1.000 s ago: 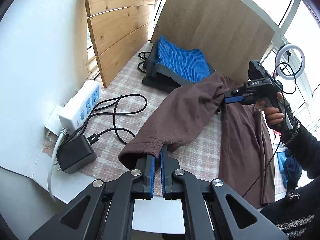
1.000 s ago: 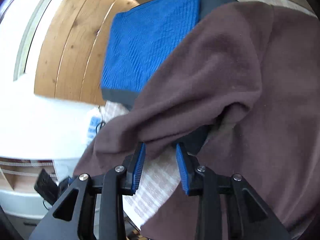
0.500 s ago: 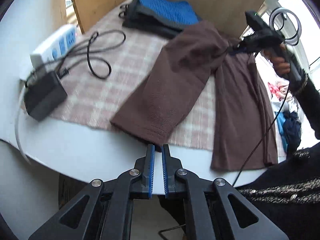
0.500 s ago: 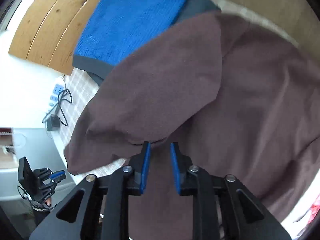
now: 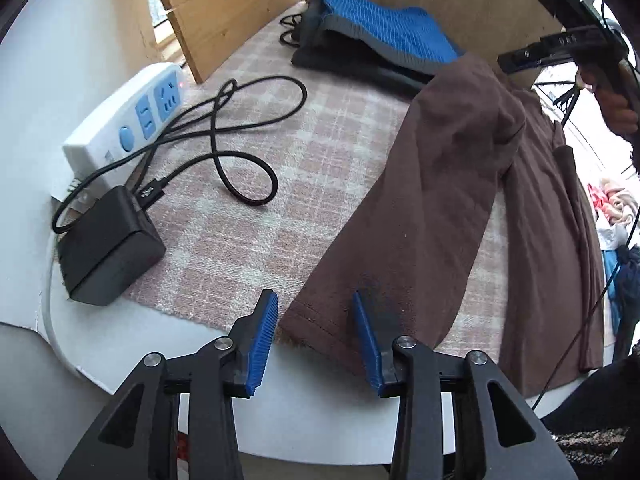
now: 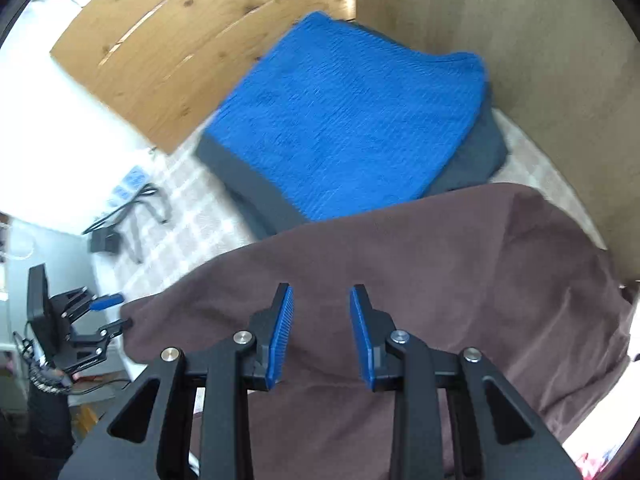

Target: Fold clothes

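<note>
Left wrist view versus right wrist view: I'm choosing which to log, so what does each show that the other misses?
Only the left wrist view shows the brown fleece garment's sleeve cuff lying between the open left gripper fingers, and the bright clothes pile beyond the table. Only the right wrist view shows the folded blue knit sweater's full top face, with the open right gripper above the brown fabric. Both share the white power strip, the black adapter and the checked cloth.
</note>
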